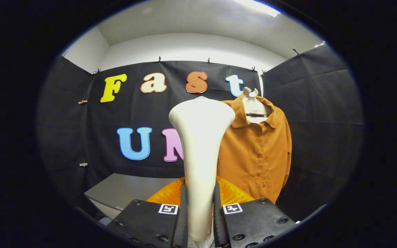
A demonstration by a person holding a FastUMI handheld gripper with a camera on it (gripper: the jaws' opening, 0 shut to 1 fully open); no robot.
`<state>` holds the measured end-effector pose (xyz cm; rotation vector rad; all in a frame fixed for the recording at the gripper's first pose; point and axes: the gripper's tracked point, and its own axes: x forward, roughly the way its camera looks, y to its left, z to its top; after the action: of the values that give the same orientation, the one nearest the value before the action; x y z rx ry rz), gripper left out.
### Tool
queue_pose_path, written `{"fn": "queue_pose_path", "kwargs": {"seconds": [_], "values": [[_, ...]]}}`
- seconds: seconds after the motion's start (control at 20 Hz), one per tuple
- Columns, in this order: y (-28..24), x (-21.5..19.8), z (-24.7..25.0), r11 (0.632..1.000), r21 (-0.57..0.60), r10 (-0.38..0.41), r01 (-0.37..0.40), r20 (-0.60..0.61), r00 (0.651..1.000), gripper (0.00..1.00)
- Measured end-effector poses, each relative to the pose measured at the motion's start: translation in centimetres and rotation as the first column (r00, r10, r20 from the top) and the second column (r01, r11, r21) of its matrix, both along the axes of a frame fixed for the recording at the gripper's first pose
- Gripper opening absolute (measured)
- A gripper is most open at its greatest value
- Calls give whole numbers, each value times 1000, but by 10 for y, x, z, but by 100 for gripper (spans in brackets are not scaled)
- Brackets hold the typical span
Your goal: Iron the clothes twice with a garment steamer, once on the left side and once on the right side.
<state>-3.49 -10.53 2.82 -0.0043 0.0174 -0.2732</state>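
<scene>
Gripper view. Risks first. Steamer [200, 151] clamped upright between both fingers of the gripper [200, 220], gripped low on the narrow handle, with the wide head flaring well above the hold: top-heavy, so likely to pivot or slide in the grip if swung fast toward the shirt. Head facing cannot be told from here; if turned away from the cloth, a pass would do nothing. Shirt [257, 151] hanging loose on a hanger [253, 103], to the right of the steamer and beyond it; nothing bracing the fabric, so a firm press would probably push it back or set it swinging rather than smooth it. Could also snag on the collar or the row of buttons down the front. Part of the shirt's left edge hidden behind the steamer head, so judging where the first pass should start is harder. Grey table [126, 193] low and to the left of the steamer, near enough to knock on a wide sweep.

Pose. Fingers closed tight on the steamer handle, one on each side, both pressing; no gap showing. Pointing forward and roughly level, steamer held near vertical, aimed a little left of the shirt. Steamer apart from the cloth, no contact. Judged as the approach: neither the left nor the right pass looks begun, and a shift to the right plus a reach forward seems needed to bring the head onto the fabric.
</scene>
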Motion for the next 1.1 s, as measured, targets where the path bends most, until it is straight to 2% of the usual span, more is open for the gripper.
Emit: {"fn": "queue_pose_path", "kwargs": {"seconds": [0.15, 0.45, 0.8, 1.1], "values": [[-42, 4, -1, 999, -3, -32, 32, 15, 999, 32], [-106, 45, -15, 1000, 3, 12, -12, 5, 1000, 32], [-149, 96, -56, 997, 25, 72, -70, -80, 994, 33], [-167, 116, -98, 994, 52, 103, -95, -167, 981, 33]]}}
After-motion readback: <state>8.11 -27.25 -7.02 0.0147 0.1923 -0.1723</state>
